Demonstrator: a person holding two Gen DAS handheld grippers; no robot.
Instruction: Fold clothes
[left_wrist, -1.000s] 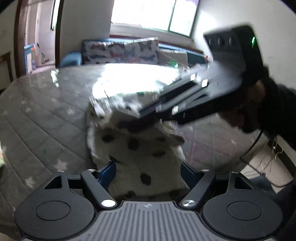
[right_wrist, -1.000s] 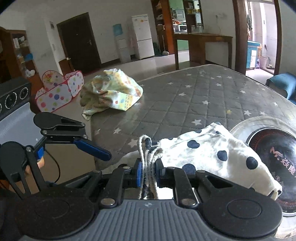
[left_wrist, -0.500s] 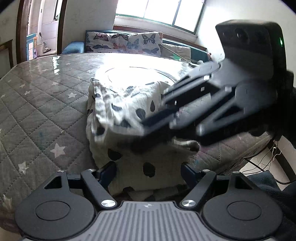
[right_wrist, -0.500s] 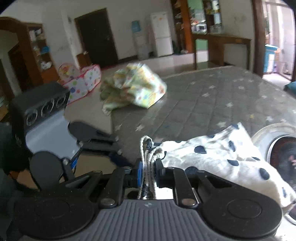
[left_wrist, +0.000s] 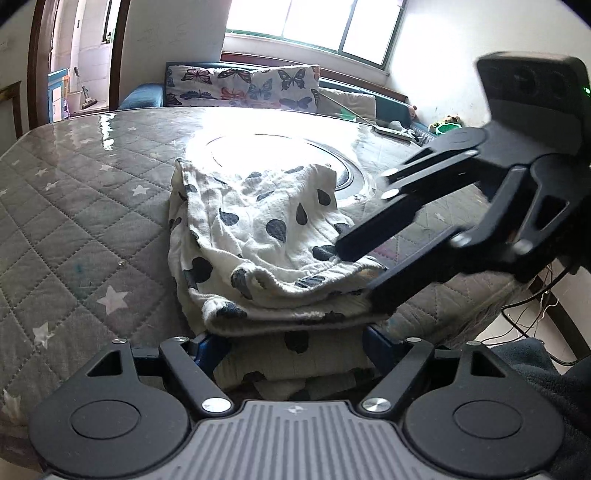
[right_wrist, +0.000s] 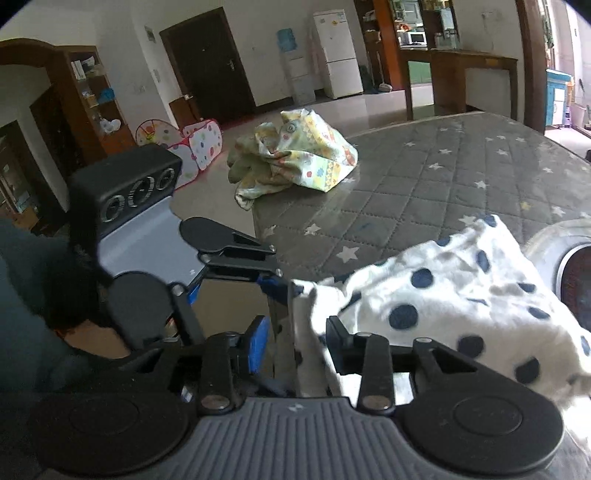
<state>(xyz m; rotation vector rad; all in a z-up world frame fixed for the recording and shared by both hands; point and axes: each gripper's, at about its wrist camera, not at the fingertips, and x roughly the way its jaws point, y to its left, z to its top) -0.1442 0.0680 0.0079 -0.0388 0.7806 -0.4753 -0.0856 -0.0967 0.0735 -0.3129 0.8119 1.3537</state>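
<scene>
A white garment with dark blue dots (left_wrist: 266, 236) lies folded over itself on the grey star-quilted mattress (left_wrist: 74, 221). My left gripper (left_wrist: 295, 347) is open, its blue-padded jaws straddling the garment's near edge. My right gripper (right_wrist: 295, 343) is open, the garment (right_wrist: 461, 295) lying loose between and past its fingers. The right gripper also shows in the left wrist view (left_wrist: 362, 269), its fingers spread over the garment's right edge. The left gripper shows in the right wrist view (right_wrist: 273, 280) at the garment's left corner.
A crumpled yellow patterned cloth (right_wrist: 295, 155) lies at the mattress's far corner. A round glossy disc (left_wrist: 280, 155) lies on the mattress behind the garment. Butterfly cushions (left_wrist: 240, 85) sit on a sofa behind. The mattress edge drops to the floor on the right, with cables (left_wrist: 535, 306).
My right gripper has opened and let go of the bunched garment edge it was holding. The garment's top layer has come down folded onto the lower layer. My left gripper stayed open.
</scene>
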